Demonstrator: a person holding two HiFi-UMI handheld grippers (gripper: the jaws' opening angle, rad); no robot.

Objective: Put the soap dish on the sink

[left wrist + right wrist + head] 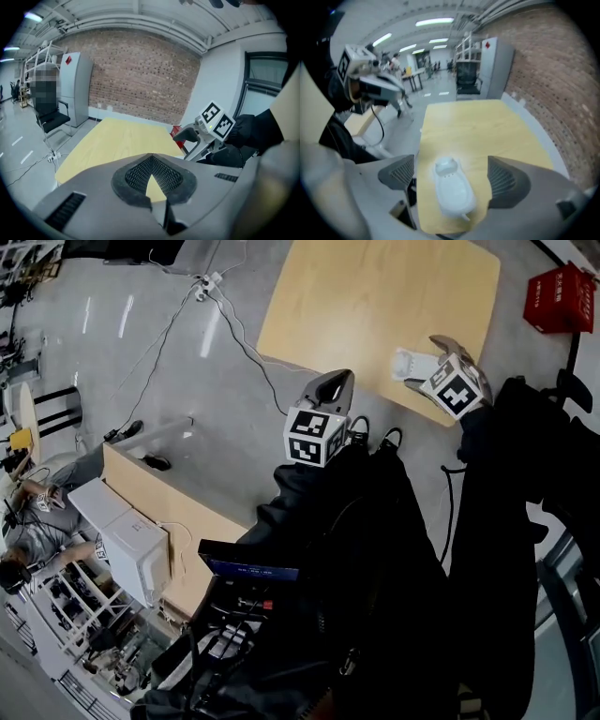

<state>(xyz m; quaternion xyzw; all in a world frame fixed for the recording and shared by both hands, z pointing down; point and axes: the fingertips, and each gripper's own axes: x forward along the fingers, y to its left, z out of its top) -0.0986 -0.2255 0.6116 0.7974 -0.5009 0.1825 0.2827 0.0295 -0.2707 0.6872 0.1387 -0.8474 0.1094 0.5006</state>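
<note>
left tongs [151, 164]: shut, the dark ribbed pads meet at the tips with nothing between them; the head view alone places them [333, 387] over the floor, off the table's corner.
right tongs [452, 177]: jaws wide apart, one on each side of the soap dish, touching neither side.
soap dish [453, 187]: white, smooth, oval, with small holes near one end; it lies on the table near its edge [412, 364].
table [375, 296]: pale wood, rounded corners.
head view only: red box [560, 298], white writing too small to read.
left gripper view only: brick wall [140, 79], grey cabinet [75, 89] with a red mark.
</note>
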